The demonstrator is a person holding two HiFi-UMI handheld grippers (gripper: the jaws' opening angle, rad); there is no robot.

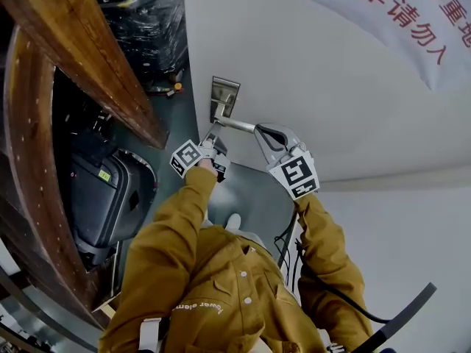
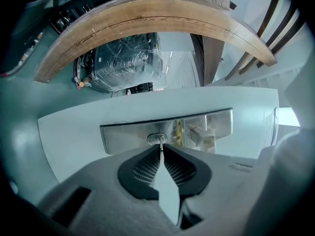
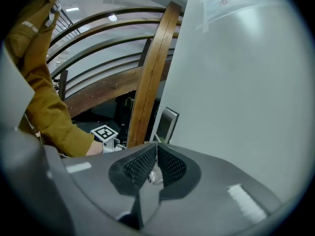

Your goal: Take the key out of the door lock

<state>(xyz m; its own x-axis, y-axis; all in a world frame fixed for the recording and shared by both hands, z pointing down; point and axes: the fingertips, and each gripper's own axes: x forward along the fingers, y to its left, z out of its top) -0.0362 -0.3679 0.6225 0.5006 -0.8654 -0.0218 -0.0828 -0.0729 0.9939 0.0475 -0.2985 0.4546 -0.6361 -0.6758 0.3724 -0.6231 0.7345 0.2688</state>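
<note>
A steel lock plate sits on the white door. In the left gripper view its keyhole shows just ahead of my left gripper, which is shut on the thin key sticking out of it. In the head view my left gripper points at the plate from below; the key is too small to make out there. My right gripper is shut on the end of the door handle. A shiny piece of that door handle shows between the black pads of my right gripper.
Curved wooden beams run along the left of the door's edge. A dark plastic-wrapped machine stands beyond the doorway. A paper sign with red characters hangs on the door. Mustard jacket sleeves and a black cable trail below.
</note>
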